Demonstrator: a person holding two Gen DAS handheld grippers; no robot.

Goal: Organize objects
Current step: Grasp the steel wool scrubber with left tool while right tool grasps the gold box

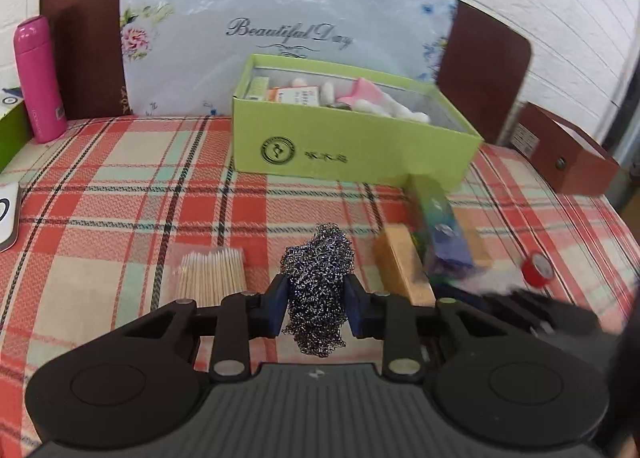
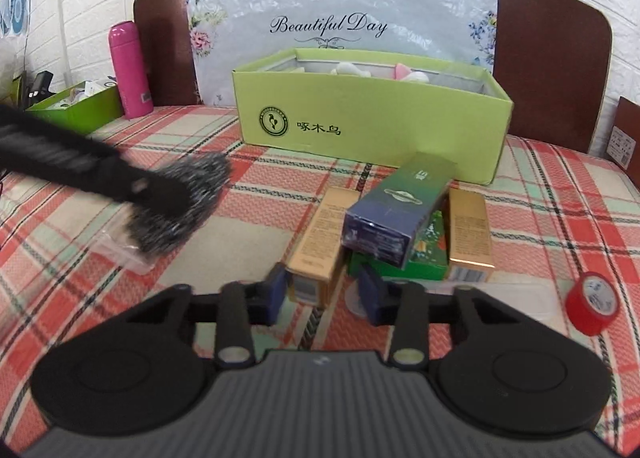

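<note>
here the left tongs (image 1: 316,308) are clenched on a steel wool scourer (image 1: 318,290), its grey tangle squeezed between the blue pads and bulging above and below them, lifted over the plaid-covered table (image 1: 120,186). a packet of cotton swabs (image 1: 211,274) lies just beside it on the cloth. the right tongs (image 2: 322,292) have narrowed around the near end of a gold box (image 2: 316,254); its left pad touches the box, but whether the right pad presses on it i cannot tell. that box lies in a cluster with a blue box (image 2: 394,210), a green box (image 2: 416,258) and another gold box (image 2: 470,238). behind them, toward the far edge, sits an open green carton (image 2: 372,126). a red tape roll (image 2: 592,302) lies near the right edge, and a pink bottle (image 2: 130,70) stands at the far left corner.
</note>
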